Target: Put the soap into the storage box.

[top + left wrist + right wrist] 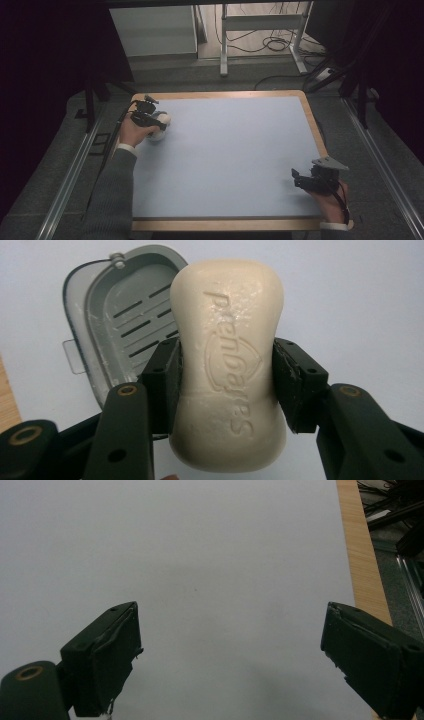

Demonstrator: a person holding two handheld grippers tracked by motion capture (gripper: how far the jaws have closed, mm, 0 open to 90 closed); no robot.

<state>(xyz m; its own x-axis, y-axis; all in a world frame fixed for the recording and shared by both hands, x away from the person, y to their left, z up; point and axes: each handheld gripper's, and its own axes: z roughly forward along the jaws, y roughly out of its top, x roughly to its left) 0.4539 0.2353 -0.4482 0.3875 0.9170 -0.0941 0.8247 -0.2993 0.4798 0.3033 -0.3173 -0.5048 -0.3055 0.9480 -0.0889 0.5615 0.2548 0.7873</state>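
A cream bar of soap (227, 365) with embossed lettering is clamped at its waist by my left gripper (227, 382), whose two pads press both of its sides. Just behind it lies an open grey soap case (120, 320) with a slotted tray inside. In the high view the left gripper (157, 121) holds the soap (163, 120) near the table's far left corner, over the pale case (156, 134). My right gripper (296, 178) stands open near the table's front right, with nothing between its fingers (107, 655).
The table has a light blue top (225, 150) with a wooden rim (312, 120). Beyond its far edge stand a metal frame (260, 30) and loose cables on the floor. Rails run along both sides of the table.
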